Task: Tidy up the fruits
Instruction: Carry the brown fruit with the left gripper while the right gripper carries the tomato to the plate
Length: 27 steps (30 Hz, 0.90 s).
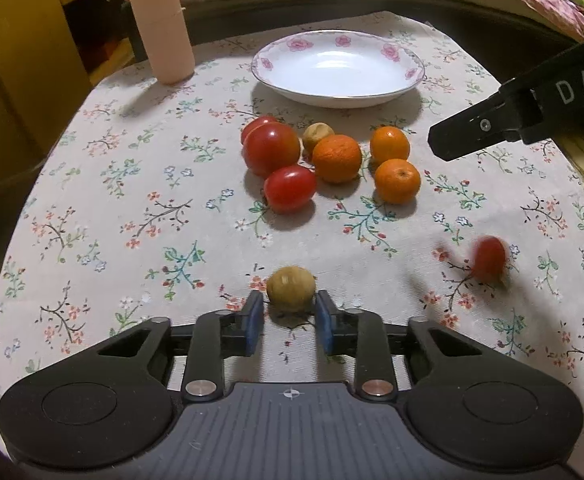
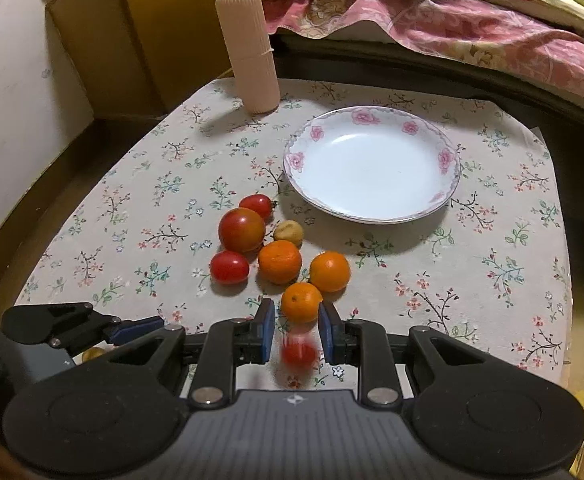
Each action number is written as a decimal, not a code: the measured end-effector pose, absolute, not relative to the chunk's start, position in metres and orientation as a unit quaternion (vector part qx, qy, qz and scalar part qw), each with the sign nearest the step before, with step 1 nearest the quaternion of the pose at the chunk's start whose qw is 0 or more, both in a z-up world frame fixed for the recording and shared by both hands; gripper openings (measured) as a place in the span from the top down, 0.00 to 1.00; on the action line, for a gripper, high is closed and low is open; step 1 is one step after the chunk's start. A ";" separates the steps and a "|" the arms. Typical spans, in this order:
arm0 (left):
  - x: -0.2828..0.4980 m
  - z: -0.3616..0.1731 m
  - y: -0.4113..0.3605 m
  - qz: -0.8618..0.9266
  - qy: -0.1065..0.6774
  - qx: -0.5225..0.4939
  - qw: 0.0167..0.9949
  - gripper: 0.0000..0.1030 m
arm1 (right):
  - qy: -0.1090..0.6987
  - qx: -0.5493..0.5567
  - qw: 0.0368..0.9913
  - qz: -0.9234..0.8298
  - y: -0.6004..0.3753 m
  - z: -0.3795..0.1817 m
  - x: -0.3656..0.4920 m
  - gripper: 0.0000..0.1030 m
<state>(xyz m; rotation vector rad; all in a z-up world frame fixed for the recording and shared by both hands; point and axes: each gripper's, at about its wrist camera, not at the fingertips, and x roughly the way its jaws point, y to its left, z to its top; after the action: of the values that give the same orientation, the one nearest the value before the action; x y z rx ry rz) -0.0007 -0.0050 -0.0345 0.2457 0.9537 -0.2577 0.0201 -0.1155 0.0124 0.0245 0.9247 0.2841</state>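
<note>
On the far cloth the plate (image 2: 372,216) sits bare, fruit (image 1: 336,158) all unsorted nearby; left gripper (image 1: 289,322) closed by a longan (image 1: 291,288), right gripper (image 2: 296,332) closed, empty.

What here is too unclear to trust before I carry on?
- Red tomato: motion-blurred in both wrist views, so its outline and details are unreadable.
- Tan fruit: the left wrist view does not show whether the left gripper pads press on it. In the right wrist view that gripper hides most of it.
- Right gripper: seen side-on and cut off by the left wrist view's right edge.
</note>
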 end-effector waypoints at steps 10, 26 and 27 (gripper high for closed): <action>0.004 -0.037 -0.004 -0.142 0.451 0.104 0.875 0.65 | 0.457 0.026 0.880 0.129 -0.137 0.009 -0.001 0.72; 0.005 -0.039 0.001 -0.167 0.441 0.093 0.877 0.58 | 0.510 0.008 0.858 0.058 -0.152 -0.044 -0.068 0.70; 0.004 -0.039 0.002 -0.167 0.439 0.092 0.878 0.60 | 0.510 0.013 0.859 0.054 -0.154 -0.045 -0.068 0.70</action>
<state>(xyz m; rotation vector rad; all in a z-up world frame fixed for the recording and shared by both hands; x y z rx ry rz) 0.0045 0.0020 -0.0386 0.1921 0.9165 -0.3483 -0.0677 -0.1536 -0.0445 0.0266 1.0701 0.1140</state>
